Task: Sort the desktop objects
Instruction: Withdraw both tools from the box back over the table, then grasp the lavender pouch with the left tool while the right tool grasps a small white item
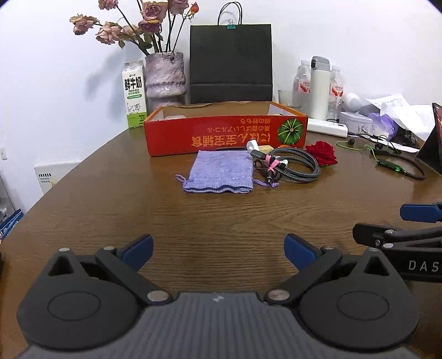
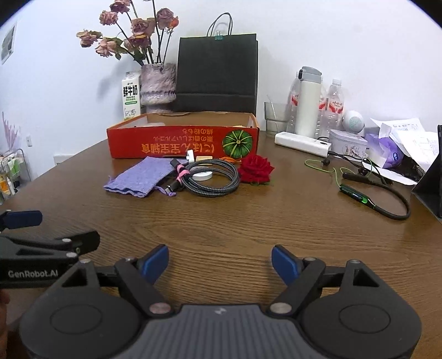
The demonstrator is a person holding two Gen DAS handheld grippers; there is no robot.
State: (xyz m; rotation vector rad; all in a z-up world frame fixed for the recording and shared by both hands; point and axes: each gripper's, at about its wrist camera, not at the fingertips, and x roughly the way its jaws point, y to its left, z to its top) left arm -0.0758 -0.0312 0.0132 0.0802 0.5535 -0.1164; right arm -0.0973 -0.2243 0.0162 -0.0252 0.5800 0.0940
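1. Both views are evenly bright – soft, diffuse indoor light with no hard highlights.
2. The flowers [image 1: 138, 24] throw a faint, blurred shadow on the wall [image 1: 55, 69] to their left, so light comes from the right and front.
3. The table [image 1: 221, 215] shows a mild sheen at its right side, beside the rose [image 1: 322, 153]; wood grain stays readable.
4. Fisheye bending is strong – the table edge curves and the bag [image 2: 216, 73] leans near the top.
5. Dark vignette cuts the corners of both views.
6. Focus is sharp at mid distance; box [image 2: 182, 139] lettering is crisp, while far edges look slightly soft.
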